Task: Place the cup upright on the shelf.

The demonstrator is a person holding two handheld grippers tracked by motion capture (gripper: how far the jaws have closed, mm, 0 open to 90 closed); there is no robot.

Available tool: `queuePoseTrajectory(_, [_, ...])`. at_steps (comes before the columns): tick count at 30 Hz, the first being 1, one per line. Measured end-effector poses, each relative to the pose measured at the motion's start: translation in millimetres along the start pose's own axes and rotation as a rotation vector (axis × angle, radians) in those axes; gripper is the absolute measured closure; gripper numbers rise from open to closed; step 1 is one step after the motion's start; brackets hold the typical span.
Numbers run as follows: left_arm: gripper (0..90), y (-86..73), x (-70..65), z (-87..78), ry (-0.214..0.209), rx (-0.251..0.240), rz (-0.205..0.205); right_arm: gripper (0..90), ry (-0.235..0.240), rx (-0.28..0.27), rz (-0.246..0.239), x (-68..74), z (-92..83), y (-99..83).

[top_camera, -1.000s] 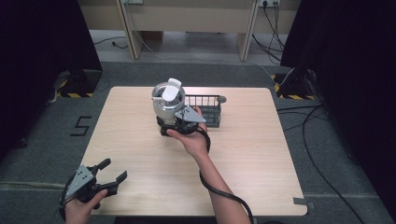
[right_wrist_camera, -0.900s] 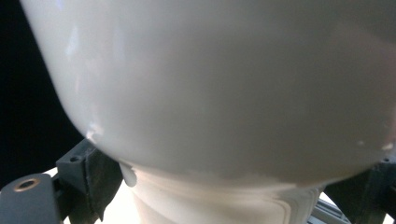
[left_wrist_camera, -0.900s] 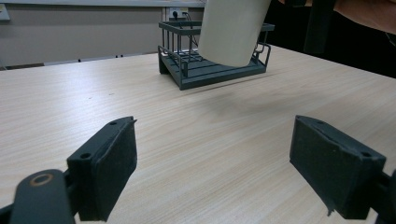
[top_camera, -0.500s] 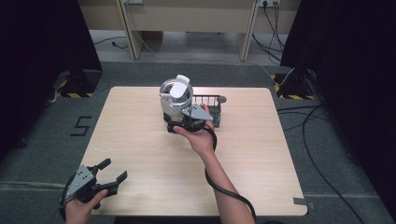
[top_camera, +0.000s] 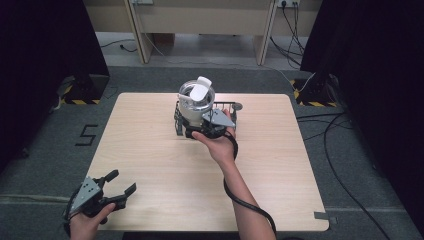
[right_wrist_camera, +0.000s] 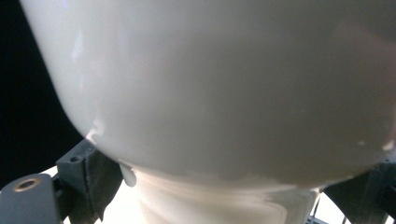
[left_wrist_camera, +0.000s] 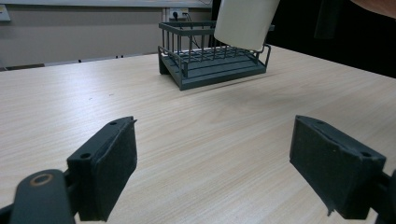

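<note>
The right gripper point(top_camera: 200, 125) pinches a white cup point(top_camera: 196, 100) near its base, mouth up, which keeps it level while it hangs above the dark wire rack point(top_camera: 226, 114) at the tabletop's point(top_camera: 150, 150) far middle; it looks bound for the rack. The rack's upright bars stand closest in the way. The left gripper point(top_camera: 107, 192) idles at the near-left corner, its 2 jaws spread and empty, well apart.

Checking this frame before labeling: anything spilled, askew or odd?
Nothing spilled or damaged. The white cup is held in the right tongs, in the air above the dark wire rack, not set down. The left tongs rest open near the table corner.
</note>
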State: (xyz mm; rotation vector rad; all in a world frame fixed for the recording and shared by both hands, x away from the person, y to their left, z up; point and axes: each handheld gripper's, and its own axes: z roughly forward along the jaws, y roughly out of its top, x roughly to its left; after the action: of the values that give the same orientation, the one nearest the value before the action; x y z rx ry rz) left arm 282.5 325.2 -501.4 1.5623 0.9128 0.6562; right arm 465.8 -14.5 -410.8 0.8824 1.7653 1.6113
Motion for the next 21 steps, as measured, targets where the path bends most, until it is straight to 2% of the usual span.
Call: queuePoseTrajectory(21, [14.4,0.0,0.6,-0.3,0.002,0.000,0.003,10.8,-0.055,-0.021,0.024,-18.9,-7.0,8.2])
